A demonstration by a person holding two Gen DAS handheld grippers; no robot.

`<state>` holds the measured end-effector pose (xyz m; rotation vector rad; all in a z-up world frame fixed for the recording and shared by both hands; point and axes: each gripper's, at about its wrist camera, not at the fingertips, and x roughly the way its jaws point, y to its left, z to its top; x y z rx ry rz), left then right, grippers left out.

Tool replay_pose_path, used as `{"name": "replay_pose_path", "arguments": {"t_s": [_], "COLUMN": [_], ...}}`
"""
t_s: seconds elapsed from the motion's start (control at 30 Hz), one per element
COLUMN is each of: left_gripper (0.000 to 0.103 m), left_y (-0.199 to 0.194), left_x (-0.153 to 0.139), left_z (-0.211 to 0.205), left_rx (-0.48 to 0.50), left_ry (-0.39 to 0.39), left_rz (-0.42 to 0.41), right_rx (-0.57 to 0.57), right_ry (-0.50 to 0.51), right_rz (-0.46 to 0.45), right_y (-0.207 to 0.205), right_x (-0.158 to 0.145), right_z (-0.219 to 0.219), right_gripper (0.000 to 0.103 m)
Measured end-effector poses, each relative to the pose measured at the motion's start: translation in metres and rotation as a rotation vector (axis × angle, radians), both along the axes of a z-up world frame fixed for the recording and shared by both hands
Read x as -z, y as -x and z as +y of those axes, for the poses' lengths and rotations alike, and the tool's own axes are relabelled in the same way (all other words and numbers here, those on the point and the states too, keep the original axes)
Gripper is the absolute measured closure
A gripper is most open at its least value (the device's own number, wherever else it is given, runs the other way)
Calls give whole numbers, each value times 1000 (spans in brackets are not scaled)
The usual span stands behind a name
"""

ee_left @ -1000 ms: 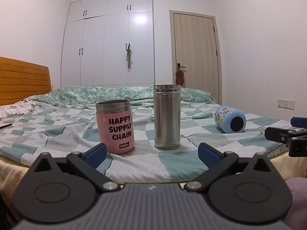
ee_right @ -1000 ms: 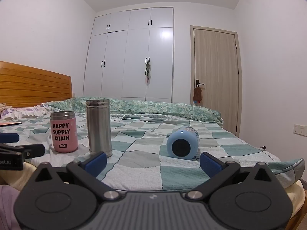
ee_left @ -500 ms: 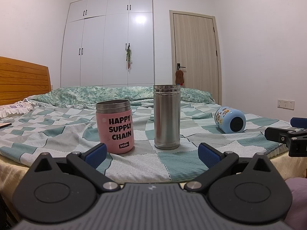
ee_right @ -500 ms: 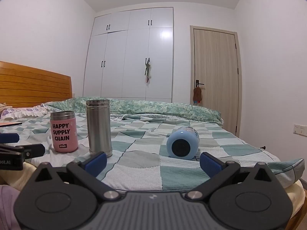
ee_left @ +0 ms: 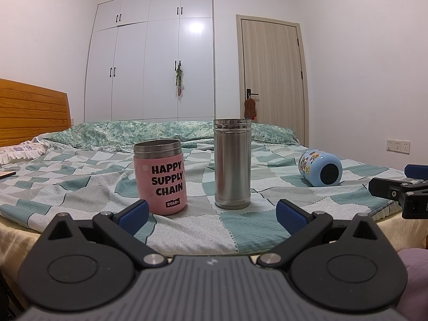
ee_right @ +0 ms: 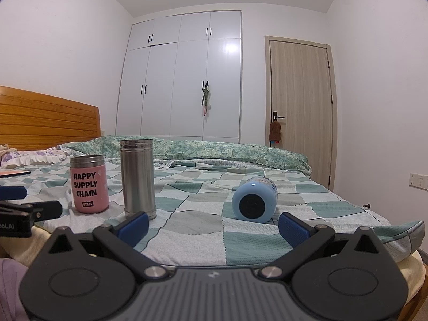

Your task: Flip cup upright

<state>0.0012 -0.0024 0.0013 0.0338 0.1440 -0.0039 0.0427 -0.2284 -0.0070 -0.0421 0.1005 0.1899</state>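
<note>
Both grippers are found wide open and empty: the right gripper (ee_right: 212,226) and the left gripper (ee_left: 211,215) are held low at the near edge of the bed (ee_right: 187,230), clear of all vessels. From the right wrist view, the blue cup (ee_right: 254,202) is seen lying on its side on the checked cover at about 1 o'clock, its dark circular end turned toward the camera; whether that end is base or mouth cannot be told. At 10 to 11 o'clock the steel flask (ee_right: 137,178) and the pink cup (ee_right: 89,183) are noted upright and near each other, well apart from the blue cup. No contact has been made, so the approach step is judged to be in hand. An advance of the right gripper toward 1 o'clock is judged necessary, with the jaws placed across the cup's body before closing and rotating it onto its base.
</note>
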Motion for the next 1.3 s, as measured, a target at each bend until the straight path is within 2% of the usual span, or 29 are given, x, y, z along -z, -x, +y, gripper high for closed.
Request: {"name": "replay_pose_path", "arguments": {"t_s": [1.3], "left_gripper": [0], "left_y": [2], "left_x": [-3], "left_z": [0], "left_rx": [1], "left_ry": [3], "left_rz": [-3], "right_rx": [0], "right_ry": [0], "right_rz": [1], "right_y": [0], "right_x": [0], "right_z": [0], "right_gripper": [0]}}
